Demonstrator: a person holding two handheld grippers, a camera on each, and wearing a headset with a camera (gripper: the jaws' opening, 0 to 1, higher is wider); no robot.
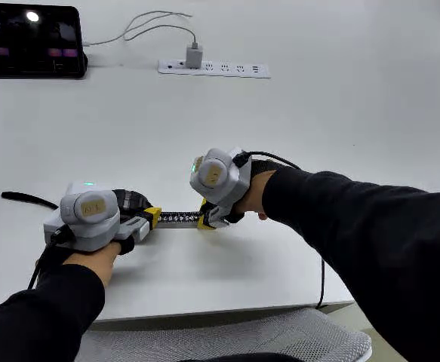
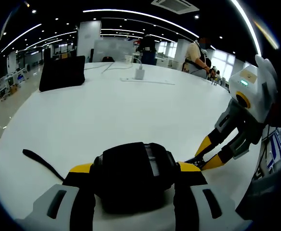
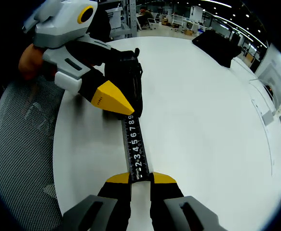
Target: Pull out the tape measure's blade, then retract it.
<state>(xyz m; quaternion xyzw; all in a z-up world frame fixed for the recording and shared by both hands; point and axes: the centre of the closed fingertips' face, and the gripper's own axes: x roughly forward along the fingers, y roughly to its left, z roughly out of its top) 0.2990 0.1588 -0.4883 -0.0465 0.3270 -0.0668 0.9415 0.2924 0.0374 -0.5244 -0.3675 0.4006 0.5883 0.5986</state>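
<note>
Right gripper view: my right gripper (image 3: 140, 179) clamps the tip of the blade (image 3: 134, 144), a short length out over the table (image 3: 203, 120). My left gripper (image 2: 134, 168) grips the black case of the tape measure (image 2: 133, 185). The blade looks thin and springy, likely to snap back, so I hold its end.

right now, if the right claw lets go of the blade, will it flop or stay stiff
The blade would likely stay straight: only a short length runs from the case to the right claw, and it shows no sag. It would probably snap back, as such tapes usually do. The chunky case, pinched by the left claw, should hardly slide.
</note>
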